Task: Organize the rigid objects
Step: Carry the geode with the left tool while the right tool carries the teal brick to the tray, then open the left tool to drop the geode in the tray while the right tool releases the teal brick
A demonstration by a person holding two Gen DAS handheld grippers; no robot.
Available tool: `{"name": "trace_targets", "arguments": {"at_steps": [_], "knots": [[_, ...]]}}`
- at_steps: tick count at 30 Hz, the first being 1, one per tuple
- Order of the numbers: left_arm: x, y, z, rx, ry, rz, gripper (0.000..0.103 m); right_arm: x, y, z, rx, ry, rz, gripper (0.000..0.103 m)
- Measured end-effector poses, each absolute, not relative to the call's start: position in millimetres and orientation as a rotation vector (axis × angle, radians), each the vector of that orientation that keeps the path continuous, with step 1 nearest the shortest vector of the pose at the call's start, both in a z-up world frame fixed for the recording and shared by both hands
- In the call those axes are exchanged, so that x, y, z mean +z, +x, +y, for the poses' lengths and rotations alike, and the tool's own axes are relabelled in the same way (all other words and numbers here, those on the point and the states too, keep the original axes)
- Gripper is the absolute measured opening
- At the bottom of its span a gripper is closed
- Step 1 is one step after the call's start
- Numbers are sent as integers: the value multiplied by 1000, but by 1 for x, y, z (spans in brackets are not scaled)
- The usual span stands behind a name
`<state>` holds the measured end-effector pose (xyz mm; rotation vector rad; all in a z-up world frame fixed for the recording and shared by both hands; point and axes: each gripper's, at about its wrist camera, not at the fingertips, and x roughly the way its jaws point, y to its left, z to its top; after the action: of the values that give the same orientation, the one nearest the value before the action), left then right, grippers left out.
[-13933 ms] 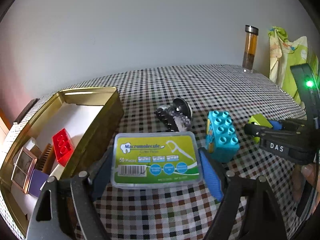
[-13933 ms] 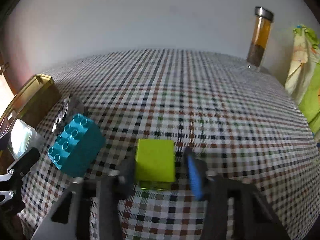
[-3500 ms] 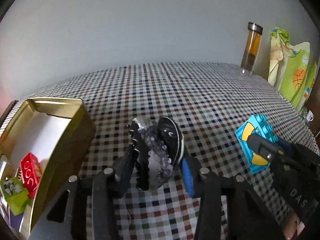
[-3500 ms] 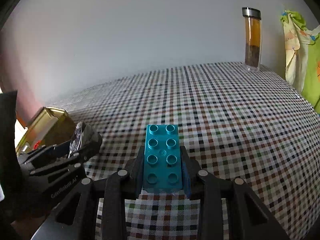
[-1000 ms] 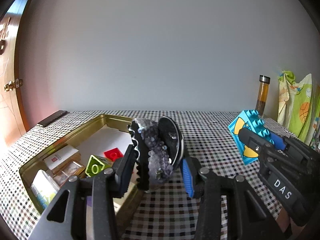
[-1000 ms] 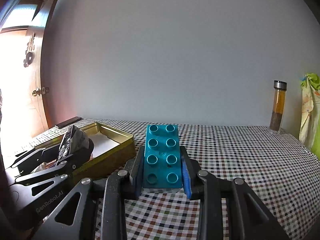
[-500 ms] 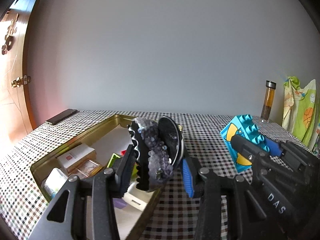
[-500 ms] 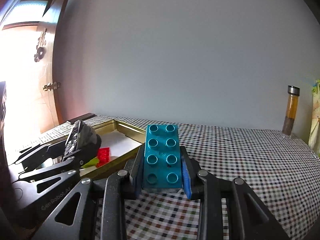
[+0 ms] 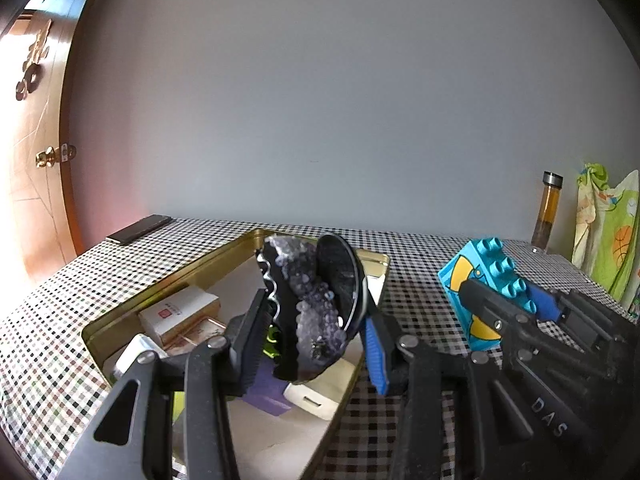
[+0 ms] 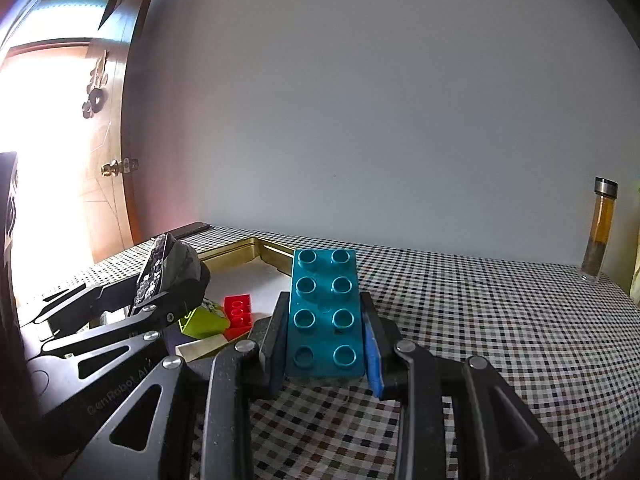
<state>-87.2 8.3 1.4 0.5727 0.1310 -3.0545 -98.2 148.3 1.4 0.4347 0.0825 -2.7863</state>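
My left gripper is shut on a black hair clip with purple beads and holds it above the open gold tin. The clip also shows in the right wrist view. My right gripper is shut on a teal toy brick, held above the checked tablecloth just right of the tin. The brick also shows in the left wrist view. Inside the tin lie a red brick, a lime green block and small boxes.
A glass bottle of amber liquid stands at the table's far right. A dark flat phone-like object lies at the far left corner. A green patterned cloth hangs at the right. A wooden door stands to the left.
Both grippers have moved left toward the tin with their loads. The hair clip now hangs over the tin's interior, and the teal brick is closer to the tin's right side.
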Motion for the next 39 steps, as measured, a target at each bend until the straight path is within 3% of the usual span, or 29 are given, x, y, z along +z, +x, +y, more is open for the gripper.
{"name": "trace_targets", "arguments": {"at_steps": [24,39], "knots": [[2,-82,-23,-2995,566,168,42,-7,-105,113,-2687,469,155,34],[11,-106,-51,-2912,759,152,42,6,-134,84,-2577,543,146,34]]}}
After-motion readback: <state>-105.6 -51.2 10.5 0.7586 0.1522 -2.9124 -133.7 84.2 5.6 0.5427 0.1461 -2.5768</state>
